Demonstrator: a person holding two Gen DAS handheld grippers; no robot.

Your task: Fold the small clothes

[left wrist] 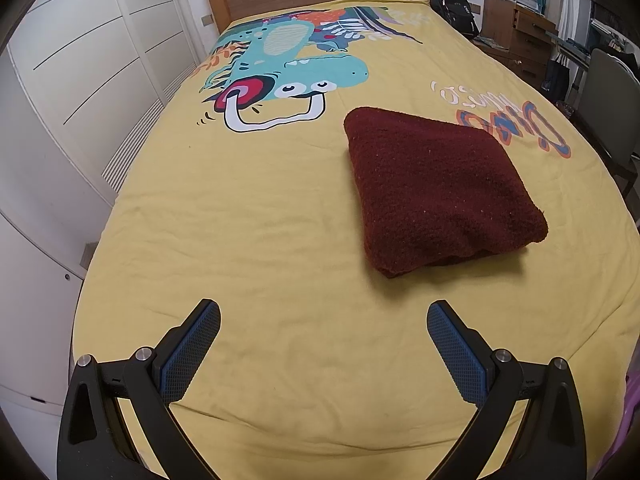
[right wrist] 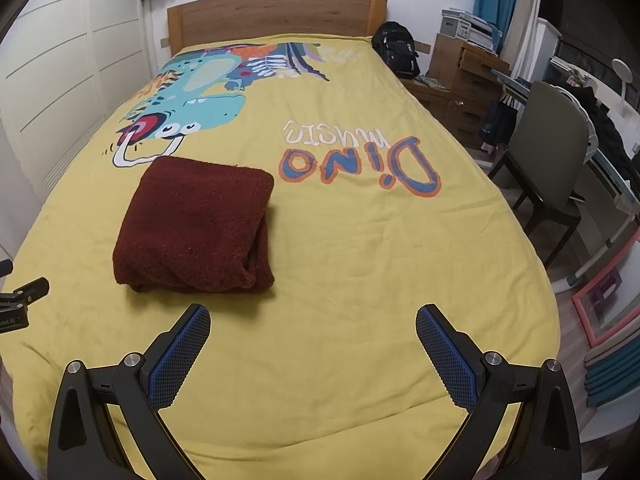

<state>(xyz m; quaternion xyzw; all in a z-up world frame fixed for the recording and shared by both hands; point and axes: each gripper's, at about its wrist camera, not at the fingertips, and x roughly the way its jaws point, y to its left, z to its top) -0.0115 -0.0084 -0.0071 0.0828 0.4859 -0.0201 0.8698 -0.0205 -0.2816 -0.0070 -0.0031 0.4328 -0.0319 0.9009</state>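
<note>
A dark red fuzzy garment [left wrist: 436,188] lies folded into a thick square on the yellow bedspread [left wrist: 256,216]. In the right wrist view the garment [right wrist: 196,228] sits left of centre. My left gripper [left wrist: 323,314] is open and empty, held above the bed, near and to the left of the garment. My right gripper [right wrist: 313,318] is open and empty, near and to the right of the garment. Part of the left gripper [right wrist: 24,296] shows at the left edge of the right wrist view.
The bed has a wooden headboard [right wrist: 272,16] at the far end. White wardrobe doors [left wrist: 80,80] run along the left. To the right stand a grey chair [right wrist: 552,152], a desk, wooden drawers [right wrist: 464,80] and a black backpack [right wrist: 396,50].
</note>
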